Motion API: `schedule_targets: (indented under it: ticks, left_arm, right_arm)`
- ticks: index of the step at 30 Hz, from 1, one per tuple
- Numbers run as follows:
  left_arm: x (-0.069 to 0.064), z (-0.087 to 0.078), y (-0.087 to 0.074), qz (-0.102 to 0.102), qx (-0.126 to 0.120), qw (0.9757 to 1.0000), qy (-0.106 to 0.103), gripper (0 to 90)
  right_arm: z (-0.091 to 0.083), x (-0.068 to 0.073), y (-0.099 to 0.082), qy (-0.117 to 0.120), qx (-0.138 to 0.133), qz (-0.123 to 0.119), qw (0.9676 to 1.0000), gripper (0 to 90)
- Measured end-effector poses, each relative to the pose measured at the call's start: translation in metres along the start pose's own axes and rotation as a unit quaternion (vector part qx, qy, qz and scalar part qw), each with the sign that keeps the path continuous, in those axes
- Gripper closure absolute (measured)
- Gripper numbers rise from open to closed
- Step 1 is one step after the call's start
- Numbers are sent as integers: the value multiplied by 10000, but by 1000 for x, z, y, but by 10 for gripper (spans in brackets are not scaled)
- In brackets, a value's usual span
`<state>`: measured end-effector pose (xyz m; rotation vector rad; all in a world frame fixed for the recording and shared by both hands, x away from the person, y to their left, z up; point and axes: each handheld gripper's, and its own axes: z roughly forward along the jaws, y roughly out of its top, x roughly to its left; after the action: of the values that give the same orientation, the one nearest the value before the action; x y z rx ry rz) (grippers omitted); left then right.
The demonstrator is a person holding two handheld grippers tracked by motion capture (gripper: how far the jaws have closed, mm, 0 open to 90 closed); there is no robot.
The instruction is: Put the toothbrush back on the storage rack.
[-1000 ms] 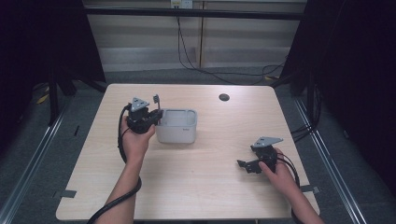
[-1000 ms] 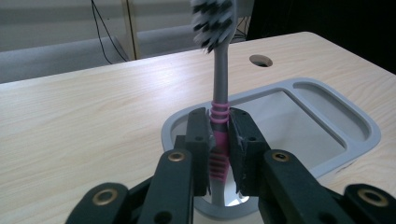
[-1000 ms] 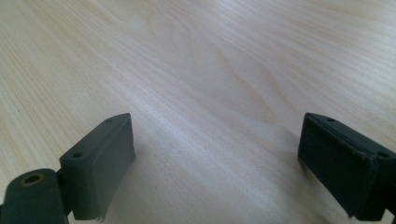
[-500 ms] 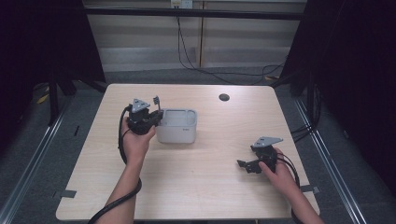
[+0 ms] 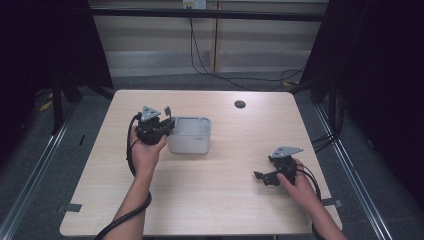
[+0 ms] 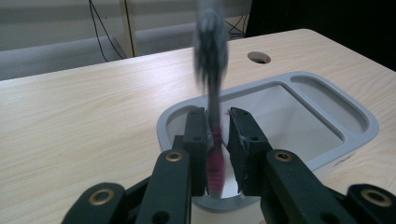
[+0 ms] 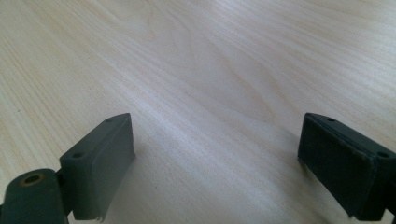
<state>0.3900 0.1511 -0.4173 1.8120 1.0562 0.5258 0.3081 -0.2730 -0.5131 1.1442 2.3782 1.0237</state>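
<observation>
I am holding my left tool [image 6: 217, 135] over the near end of the grey tray [image 6: 327, 140], its jaws clamped on a toothbrush [image 6: 212, 84] standing upright. My right tool [image 7: 215, 163] is hovering low over the tabletop [image 7: 210, 70], well apart from the tray, jaws spread wide with nothing between them.

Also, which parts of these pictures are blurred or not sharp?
Left gripper view: the toothbrush held upright is smeared at its grey upper end, sharper at the pink handle between the jaws; the grey tray is fairly sharp. Right gripper view: the near jaws are soft, the table grain clear.
</observation>
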Motion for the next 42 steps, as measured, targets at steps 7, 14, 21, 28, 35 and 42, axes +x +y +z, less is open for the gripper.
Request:
schedule_targets:
  ticks: [7,14,21,28,35,42]
  left_arm:
    - [0,-1,2,42,-3,10000,-22,763]
    - [1,-3,1,-13,0,10000,28,745]
    - [3,-7,2,-19,23,10000,35,714]
    - [5,-10,1,-60,34,10000,23,667]
    - [6,-13,2,-87,14,9999,-56,615]
    - [8,-17,0,-117,-12,9999,-77,557]
  right_arm:
    - [0,0,0,1,2,0,10000,100]
    - [0,0,0,2,4,1,10000,100]
    - [0,0,0,0,1,0,10000,100]
    - [0,0,0,-1,1,0,10000,101]
    - [0,0,0,2,3,1,10000,100]
    - [0,0,0,-1,0,0,10000,100]
